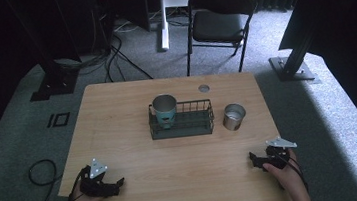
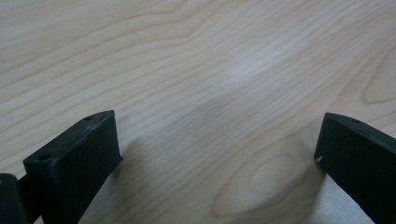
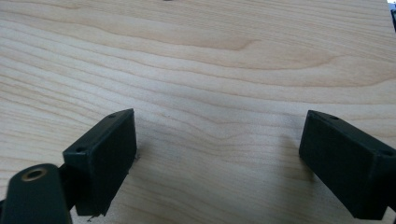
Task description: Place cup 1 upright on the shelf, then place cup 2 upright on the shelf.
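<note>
Left gripper [image 2: 219, 154] and right gripper [image 3: 217, 154] gaping over bare wood, high view adds basket [image 1: 182, 128], cups.

table [image 1: 139, 175]: pale matt wood | cups [image 1: 233, 116]: shiny metal | basket [image 1: 194, 127]: dark wire

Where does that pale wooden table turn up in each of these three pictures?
High view: the pale wooden table sits mid-picture, bearing a black wire basket and a short steel cup.
Left gripper view: its grain spreads beneath the open left gripper.
Right gripper view: its grain spreads beneath the open right gripper.
Shared landmark: the wood grain.
</note>
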A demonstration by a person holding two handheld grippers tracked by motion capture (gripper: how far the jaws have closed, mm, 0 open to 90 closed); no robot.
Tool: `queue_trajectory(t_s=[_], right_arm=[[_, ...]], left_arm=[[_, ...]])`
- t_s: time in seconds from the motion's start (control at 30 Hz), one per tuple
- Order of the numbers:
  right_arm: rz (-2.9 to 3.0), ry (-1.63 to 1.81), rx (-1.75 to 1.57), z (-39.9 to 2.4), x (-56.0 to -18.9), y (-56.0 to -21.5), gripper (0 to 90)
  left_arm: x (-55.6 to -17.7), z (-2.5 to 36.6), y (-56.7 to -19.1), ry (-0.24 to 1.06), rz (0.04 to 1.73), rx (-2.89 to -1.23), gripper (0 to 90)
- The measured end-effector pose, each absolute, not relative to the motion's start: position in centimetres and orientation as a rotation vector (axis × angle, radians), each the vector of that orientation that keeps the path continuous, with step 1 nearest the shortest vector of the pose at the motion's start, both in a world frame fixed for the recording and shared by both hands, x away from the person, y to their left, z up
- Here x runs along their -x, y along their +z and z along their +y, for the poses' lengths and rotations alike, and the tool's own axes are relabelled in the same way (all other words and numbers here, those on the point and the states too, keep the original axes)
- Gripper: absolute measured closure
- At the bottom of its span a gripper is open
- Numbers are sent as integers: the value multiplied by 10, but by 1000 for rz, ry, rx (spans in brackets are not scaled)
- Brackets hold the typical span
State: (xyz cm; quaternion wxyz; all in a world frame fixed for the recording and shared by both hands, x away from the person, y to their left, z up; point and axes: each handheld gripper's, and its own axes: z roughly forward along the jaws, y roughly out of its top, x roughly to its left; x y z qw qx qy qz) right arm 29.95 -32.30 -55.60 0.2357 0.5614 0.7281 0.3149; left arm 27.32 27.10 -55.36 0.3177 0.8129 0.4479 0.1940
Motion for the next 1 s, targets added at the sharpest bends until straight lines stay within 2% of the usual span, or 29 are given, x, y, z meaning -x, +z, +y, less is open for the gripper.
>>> queue_trajectory(t_s=[1.0], right_arm=[[2036, 878, -1505, -327, -299, -556, 108]], left_arm=[[-275, 271, -554, 486, 1182, -2134, 11]])
